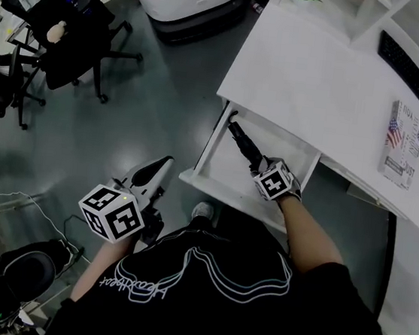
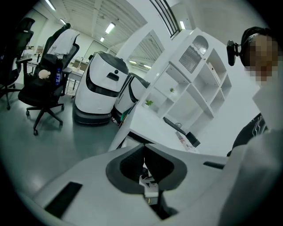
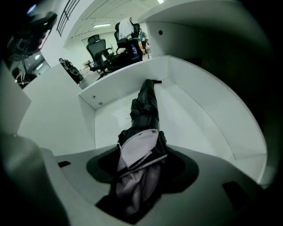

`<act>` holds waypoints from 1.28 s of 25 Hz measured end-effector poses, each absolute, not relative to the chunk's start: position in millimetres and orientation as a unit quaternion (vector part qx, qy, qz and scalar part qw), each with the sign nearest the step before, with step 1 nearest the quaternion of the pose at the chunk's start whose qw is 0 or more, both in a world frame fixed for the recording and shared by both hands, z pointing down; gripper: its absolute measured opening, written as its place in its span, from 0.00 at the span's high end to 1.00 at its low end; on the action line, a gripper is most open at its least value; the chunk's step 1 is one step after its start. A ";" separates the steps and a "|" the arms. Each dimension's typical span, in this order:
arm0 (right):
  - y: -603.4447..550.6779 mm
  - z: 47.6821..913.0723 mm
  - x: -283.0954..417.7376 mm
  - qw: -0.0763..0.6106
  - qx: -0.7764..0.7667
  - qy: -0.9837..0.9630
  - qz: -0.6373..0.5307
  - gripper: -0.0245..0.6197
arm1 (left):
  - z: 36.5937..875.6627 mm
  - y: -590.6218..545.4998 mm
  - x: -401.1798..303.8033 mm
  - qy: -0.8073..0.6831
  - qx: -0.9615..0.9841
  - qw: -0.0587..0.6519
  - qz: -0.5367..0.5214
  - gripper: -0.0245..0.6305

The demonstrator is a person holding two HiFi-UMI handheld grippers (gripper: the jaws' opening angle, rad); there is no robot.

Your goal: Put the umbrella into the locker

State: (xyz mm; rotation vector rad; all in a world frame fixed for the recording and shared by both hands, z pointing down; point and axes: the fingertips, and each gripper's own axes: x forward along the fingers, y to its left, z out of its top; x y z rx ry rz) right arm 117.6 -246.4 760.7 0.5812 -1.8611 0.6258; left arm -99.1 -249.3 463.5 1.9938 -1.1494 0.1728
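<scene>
While my right arm reaches forward, my right gripper (image 1: 259, 164) squeezes the folded black umbrella (image 1: 241, 139) inside the open white drawer (image 1: 219, 178). My left gripper (image 1: 150, 177) hangs low, jaws together, empty.

Matt cloth umbrella (image 3: 143, 108), smooth and perhaps laminate drawer (image 3: 201, 117)

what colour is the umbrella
The umbrella is black, with a pale greyish panel at the held end; it shows best in the right gripper view.
</scene>
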 end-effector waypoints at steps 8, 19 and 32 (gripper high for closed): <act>-236.8 773.6 122.4 0.529 0.251 -0.752 0.305 0.48 | 469.0 -252.2 -103.0 -0.454 0.789 0.409 0.066 0.96; -259.3 725.9 138.9 0.474 0.305 -0.763 0.317 0.28 | 452.7 -259.3 -95.1 -0.443 0.804 0.393 0.055 0.96; -281.6 493.9 110.5 0.187 0.361 -0.888 0.216 0.96 | 414.1 -258.6 -63.1 -0.402 0.838 0.369 0.026 0.96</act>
